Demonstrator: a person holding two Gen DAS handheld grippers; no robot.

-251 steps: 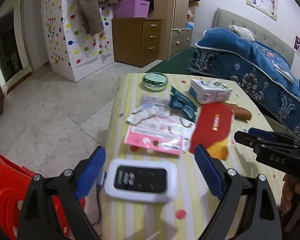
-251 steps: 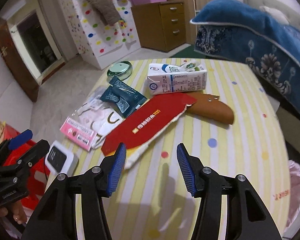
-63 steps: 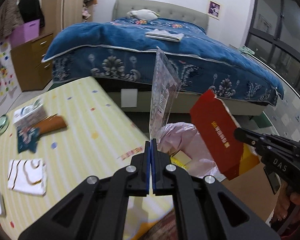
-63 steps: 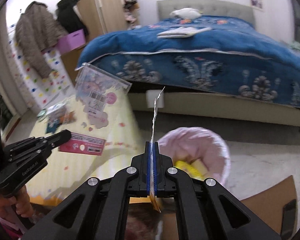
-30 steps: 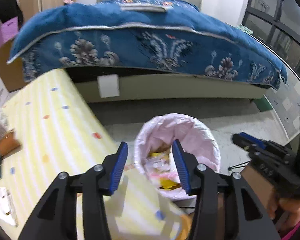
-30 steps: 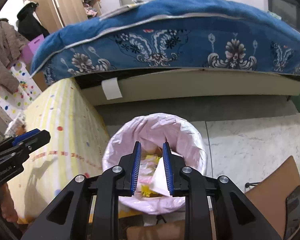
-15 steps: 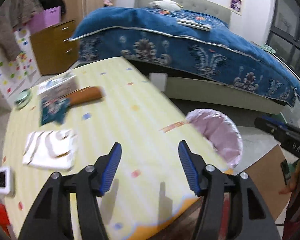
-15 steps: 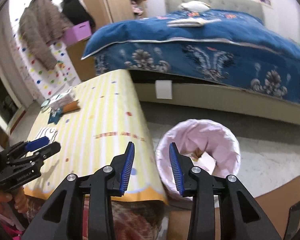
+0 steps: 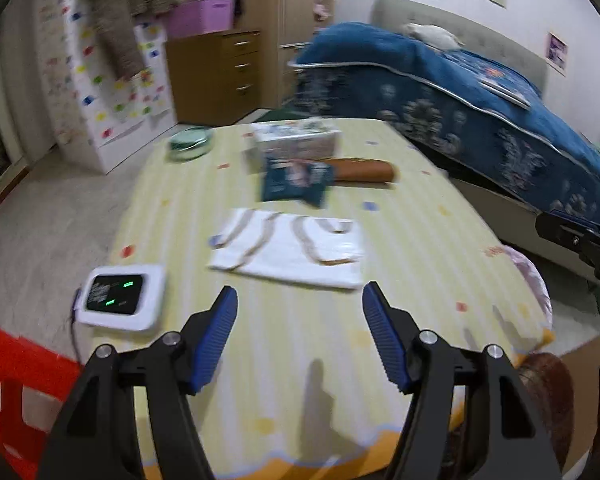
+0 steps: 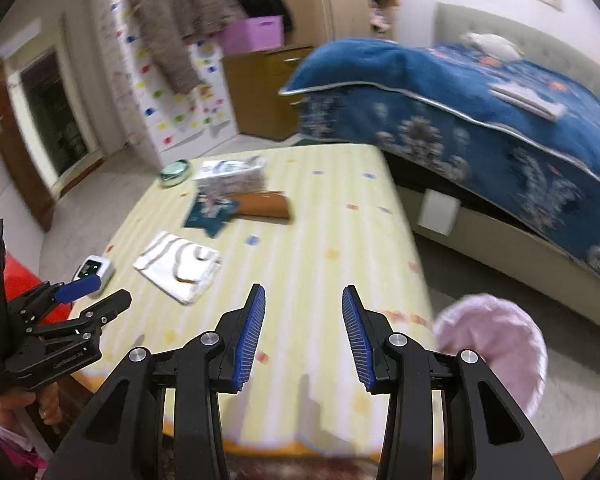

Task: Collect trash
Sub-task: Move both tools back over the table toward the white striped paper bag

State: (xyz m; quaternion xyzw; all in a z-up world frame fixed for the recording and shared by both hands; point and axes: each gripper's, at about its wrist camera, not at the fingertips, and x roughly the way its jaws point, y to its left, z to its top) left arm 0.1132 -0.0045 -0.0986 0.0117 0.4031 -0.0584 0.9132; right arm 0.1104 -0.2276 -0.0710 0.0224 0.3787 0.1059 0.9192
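My left gripper is open and empty above the near end of the yellow striped table. My right gripper is open and empty over the table's near right edge. A white wrapper with brown lines lies just ahead of the left gripper; it also shows in the right wrist view. Beyond it lie a dark teal packet, a white carton and a brown case. The pink-lined trash bin stands on the floor right of the table.
A white device with a lit screen sits at the table's left edge, a green round tin at the far end. A red chair is at the left. A blue bed lies to the right, drawers behind.
Both grippers let their trash go into the pink bin and opened. They have since swung back from the bin to face the table and its remaining items.
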